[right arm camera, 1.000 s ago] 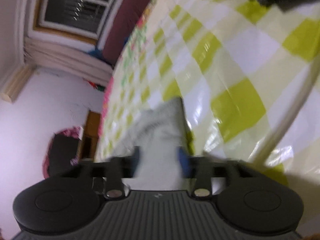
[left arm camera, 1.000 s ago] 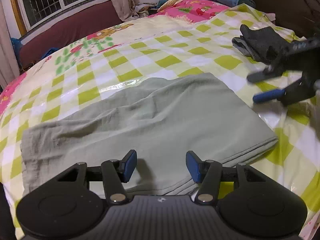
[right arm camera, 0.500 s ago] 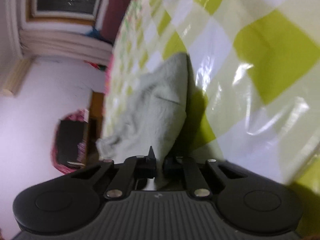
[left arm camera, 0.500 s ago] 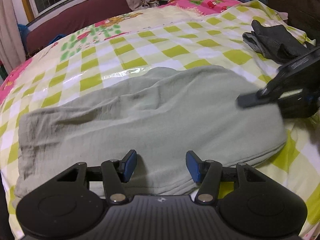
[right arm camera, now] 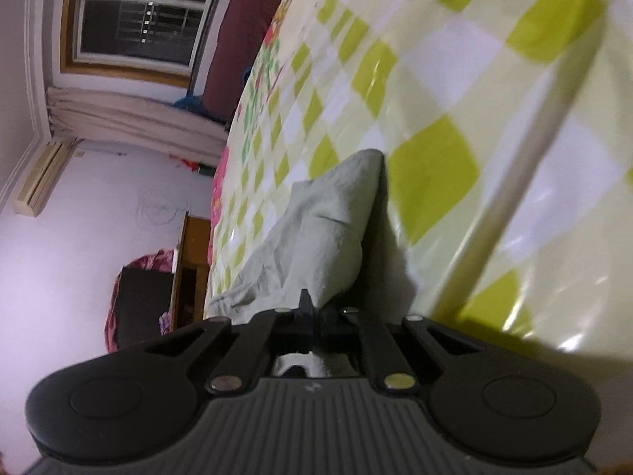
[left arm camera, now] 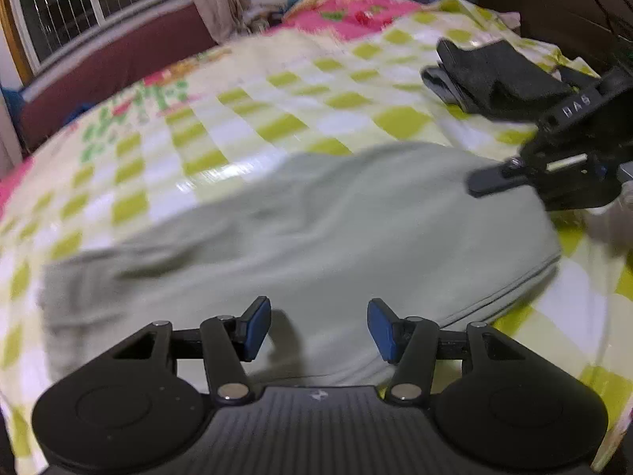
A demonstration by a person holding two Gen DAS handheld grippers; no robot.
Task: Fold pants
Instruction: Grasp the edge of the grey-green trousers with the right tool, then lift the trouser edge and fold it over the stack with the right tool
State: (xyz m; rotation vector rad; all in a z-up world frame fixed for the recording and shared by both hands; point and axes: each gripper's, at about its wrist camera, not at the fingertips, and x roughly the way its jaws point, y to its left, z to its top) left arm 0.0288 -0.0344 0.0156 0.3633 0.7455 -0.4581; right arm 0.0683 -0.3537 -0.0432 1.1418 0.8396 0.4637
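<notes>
- Gripper on the right [right arm camera: 316, 318] is pinching a soft corner of the pants [left arm camera: 316, 233].
- Glossy checkered bedcover [left arm camera: 237, 126] is carrying those wrinkled, pale-green pants.
- Left gripper [left arm camera: 319, 328] is hovering spread, blue pads [left arm camera: 257, 326] over the near hem.

White raised letters reading "HAS", the last character unclear, stand on the black plastic body of the right gripper [left arm camera: 510, 182], at about two o'clock in the left wrist view. A small pale emblem on the ribbed grey housing of each camera mount is too small to read.
</notes>
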